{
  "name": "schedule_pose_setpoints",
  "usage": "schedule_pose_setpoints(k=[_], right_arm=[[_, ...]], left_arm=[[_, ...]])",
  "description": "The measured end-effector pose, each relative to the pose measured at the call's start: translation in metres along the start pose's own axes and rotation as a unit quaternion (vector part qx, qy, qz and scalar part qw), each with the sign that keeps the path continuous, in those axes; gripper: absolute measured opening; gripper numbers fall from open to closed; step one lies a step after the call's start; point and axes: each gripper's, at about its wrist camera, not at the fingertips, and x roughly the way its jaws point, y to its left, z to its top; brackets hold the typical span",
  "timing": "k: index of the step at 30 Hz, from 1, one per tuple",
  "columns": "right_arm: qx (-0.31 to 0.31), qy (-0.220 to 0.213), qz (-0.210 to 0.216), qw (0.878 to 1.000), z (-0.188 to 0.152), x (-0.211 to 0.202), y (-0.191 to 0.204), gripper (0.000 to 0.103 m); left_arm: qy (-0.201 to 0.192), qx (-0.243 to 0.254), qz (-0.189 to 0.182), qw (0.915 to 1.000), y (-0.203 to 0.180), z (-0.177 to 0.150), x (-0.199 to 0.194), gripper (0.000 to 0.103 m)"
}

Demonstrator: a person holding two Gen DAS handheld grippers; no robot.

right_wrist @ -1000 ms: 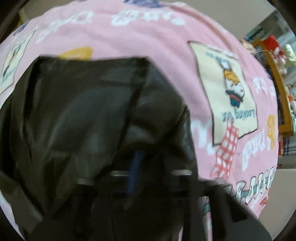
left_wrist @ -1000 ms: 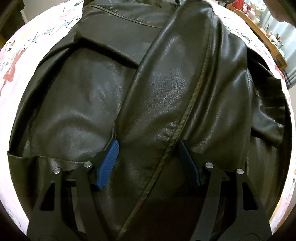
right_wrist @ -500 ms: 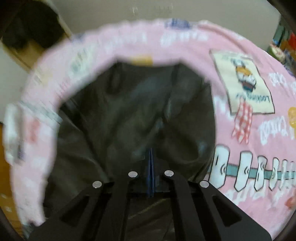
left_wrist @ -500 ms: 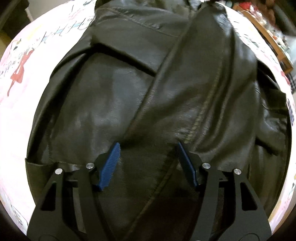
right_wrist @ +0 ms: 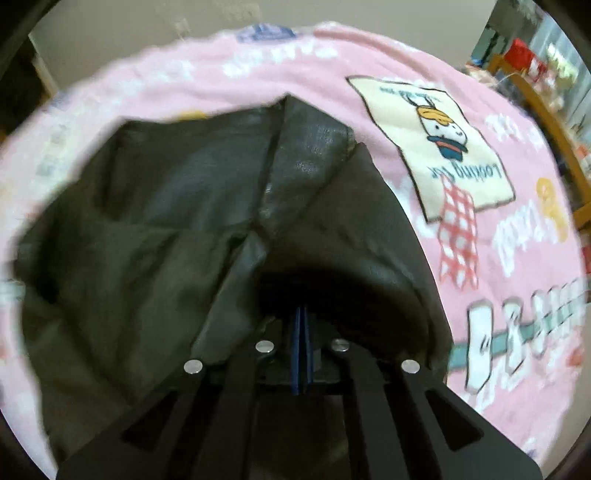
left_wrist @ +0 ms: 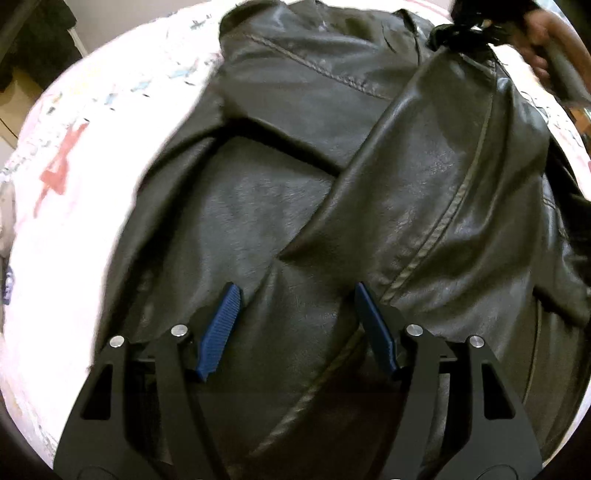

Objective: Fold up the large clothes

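Note:
A large black leather jacket [left_wrist: 280, 206] lies on a pink printed blanket [left_wrist: 74, 155]; one sleeve [left_wrist: 436, 177] lies slantwise across its body. My left gripper [left_wrist: 295, 299] is open, its blue pads over the jacket's lower part, holding nothing. My right gripper [right_wrist: 303, 332] is shut on a fold of the jacket [right_wrist: 155, 221], which drapes over and around its blue pads. In the left wrist view the right gripper [left_wrist: 461, 22] shows at the top right, pinching the sleeve's end, with the person's hand behind it.
The pink blanket [right_wrist: 480, 229] with cartoon prints spreads right of the jacket. A wooden shelf [right_wrist: 546, 110] with small items stands at the far right. A plain wall [right_wrist: 184, 18] is behind the bed.
My right gripper has lifted the jacket part and pulled back, showing more of the blanket. My left gripper has drawn back a little; the jacket sits farther from it.

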Motion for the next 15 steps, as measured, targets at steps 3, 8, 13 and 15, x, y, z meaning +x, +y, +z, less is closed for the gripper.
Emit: schedule_pose_setpoints(k=[3,8,13,15], right_arm=[[0.019,-0.028,0.063,0.997,-0.042,-0.055,-0.032,0.033],[0.019,-0.074,0.086,0.993,-0.152,-0.147,-0.078,0.069],[0.034,-0.091,0.074,0.993,-0.294,-0.199,-0.128,0.09],[0.048,-0.101,0.074,0.991,-0.353,-0.209,-0.144,0.09]], left_arm=[[-0.038,0.016,0.012,0.9991,0.007,-0.011,-0.029,0.065],[-0.076,-0.008,-0.005,0.9971,0.041,-0.035,-0.079,0.072],[-0.069,0.01,-0.017,0.9974,0.086,-0.085,-0.113,0.088],[-0.053,0.034,-0.004,0.998,0.1,-0.11,-0.117,0.088]])
